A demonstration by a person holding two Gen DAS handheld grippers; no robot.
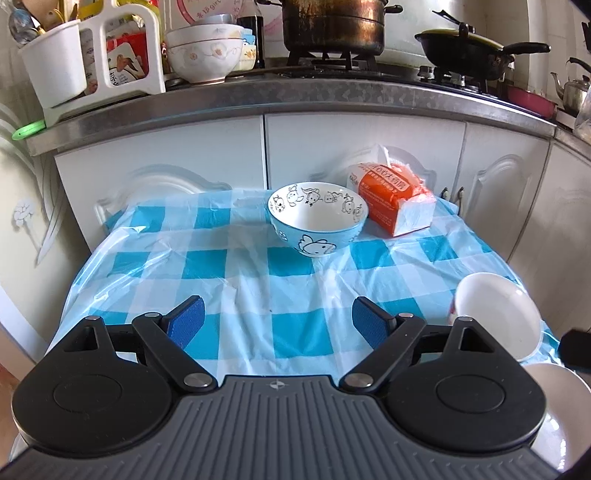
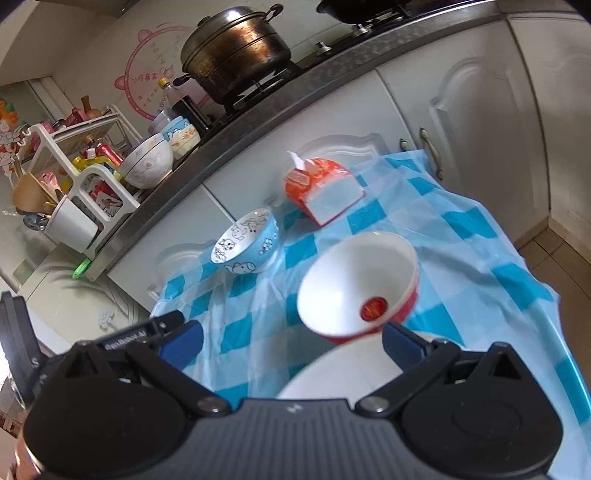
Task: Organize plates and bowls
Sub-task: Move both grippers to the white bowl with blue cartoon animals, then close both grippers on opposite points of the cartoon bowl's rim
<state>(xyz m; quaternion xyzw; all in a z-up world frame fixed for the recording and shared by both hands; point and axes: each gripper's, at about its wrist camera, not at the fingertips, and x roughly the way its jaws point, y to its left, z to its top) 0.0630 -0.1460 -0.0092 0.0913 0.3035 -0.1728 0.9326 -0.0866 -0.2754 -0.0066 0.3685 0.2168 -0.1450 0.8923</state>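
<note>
A blue cartoon bowl (image 1: 318, 218) stands upright at the far middle of the blue checked table; it also shows in the right wrist view (image 2: 248, 242). A red bowl with a white inside (image 2: 360, 286) sits tilted just ahead of my right gripper (image 2: 291, 341), above a white plate (image 2: 347, 373). The right gripper is open and holds nothing. In the left wrist view the red bowl (image 1: 496, 317) and the plate (image 1: 561, 417) are at the right edge. My left gripper (image 1: 277, 319) is open and empty above the near table.
An orange tissue pack (image 1: 395, 197) lies right of the blue bowl. Behind the table are white cabinet doors (image 1: 177, 155) and a steel counter with stacked bowls (image 1: 207, 50), a utensil rack (image 1: 55, 59), a large pot (image 1: 332, 22) and a wok (image 1: 476, 46).
</note>
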